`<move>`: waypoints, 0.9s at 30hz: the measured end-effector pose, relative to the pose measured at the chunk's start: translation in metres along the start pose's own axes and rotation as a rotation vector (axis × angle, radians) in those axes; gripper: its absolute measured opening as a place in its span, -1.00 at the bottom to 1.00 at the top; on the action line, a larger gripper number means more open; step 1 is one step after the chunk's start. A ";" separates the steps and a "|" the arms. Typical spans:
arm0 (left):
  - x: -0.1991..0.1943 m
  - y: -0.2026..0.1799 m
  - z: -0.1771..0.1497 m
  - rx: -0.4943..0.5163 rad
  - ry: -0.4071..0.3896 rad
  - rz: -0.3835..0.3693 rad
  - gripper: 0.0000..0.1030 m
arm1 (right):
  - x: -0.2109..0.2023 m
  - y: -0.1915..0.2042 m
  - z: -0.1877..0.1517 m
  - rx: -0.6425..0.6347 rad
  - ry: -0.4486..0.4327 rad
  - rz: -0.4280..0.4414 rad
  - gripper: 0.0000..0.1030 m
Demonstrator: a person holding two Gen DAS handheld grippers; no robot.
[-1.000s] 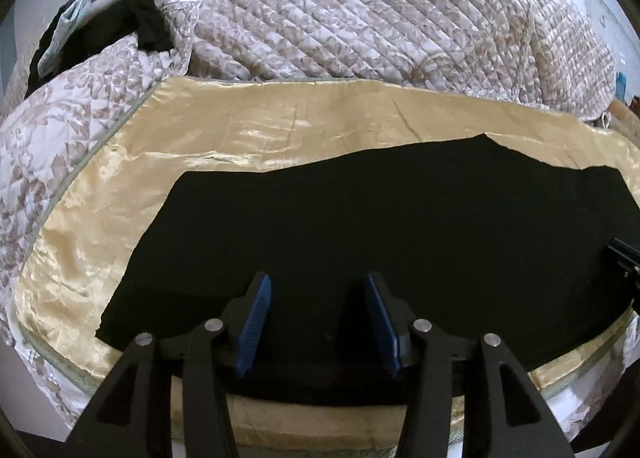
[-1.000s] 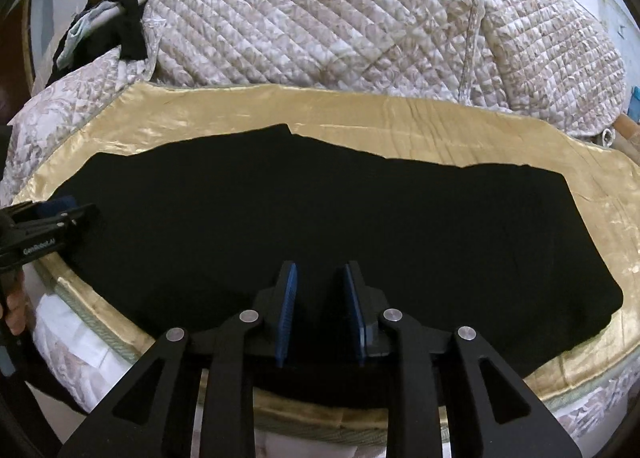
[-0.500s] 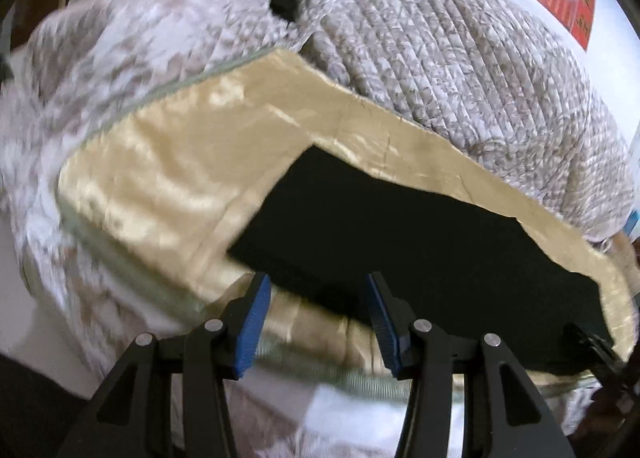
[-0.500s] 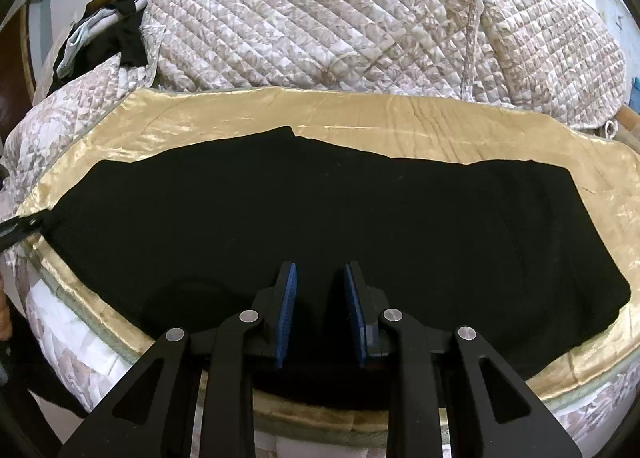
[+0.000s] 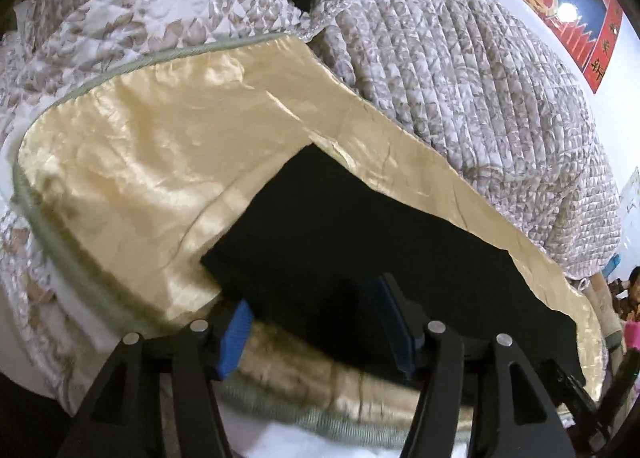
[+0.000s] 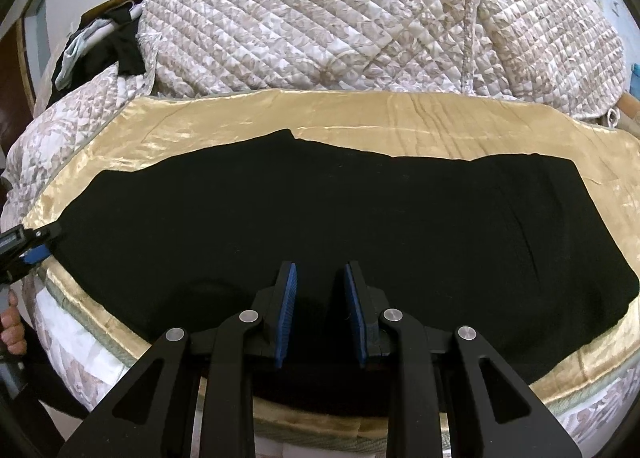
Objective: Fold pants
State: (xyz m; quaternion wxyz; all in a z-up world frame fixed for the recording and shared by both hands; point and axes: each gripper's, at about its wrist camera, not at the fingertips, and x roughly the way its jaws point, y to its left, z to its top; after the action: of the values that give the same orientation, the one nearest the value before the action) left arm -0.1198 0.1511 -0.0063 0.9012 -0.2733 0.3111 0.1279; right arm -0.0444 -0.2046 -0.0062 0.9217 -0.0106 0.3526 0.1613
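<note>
Both grippers open, holding nothing. Left gripper straddles the near-left corner of the black pants. Right gripper hovers over their near edge, gold sheet beyond.

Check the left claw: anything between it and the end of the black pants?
Nothing visible. The left claw is open at the near corner of the black pants, which lie flat on the gold satin cover. Only bare satin and the pants' own fabric lie there. The right claw is open over the pants' middle.
</note>
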 end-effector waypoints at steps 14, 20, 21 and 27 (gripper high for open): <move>-0.012 -0.055 0.016 0.203 -0.026 0.032 -0.87 | -0.013 -0.018 0.002 0.088 -0.023 0.019 -0.51; -0.020 -0.134 0.022 0.358 -0.031 -0.122 -0.87 | -0.019 -0.035 0.003 0.158 -0.033 0.016 -0.51; -0.019 -0.151 0.020 0.389 -0.029 -0.153 -0.87 | -0.021 -0.037 0.004 0.168 -0.037 0.016 -0.51; -0.001 -0.229 -0.015 0.547 0.056 -0.323 -0.87 | -0.031 -0.052 0.006 0.217 -0.065 -0.003 -0.51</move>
State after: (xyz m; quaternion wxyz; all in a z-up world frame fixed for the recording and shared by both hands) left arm -0.0364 -0.0448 0.0791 0.9410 -0.0700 0.3113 -0.1129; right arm -0.0465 -0.2625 0.0137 0.9287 0.0940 0.3379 0.1208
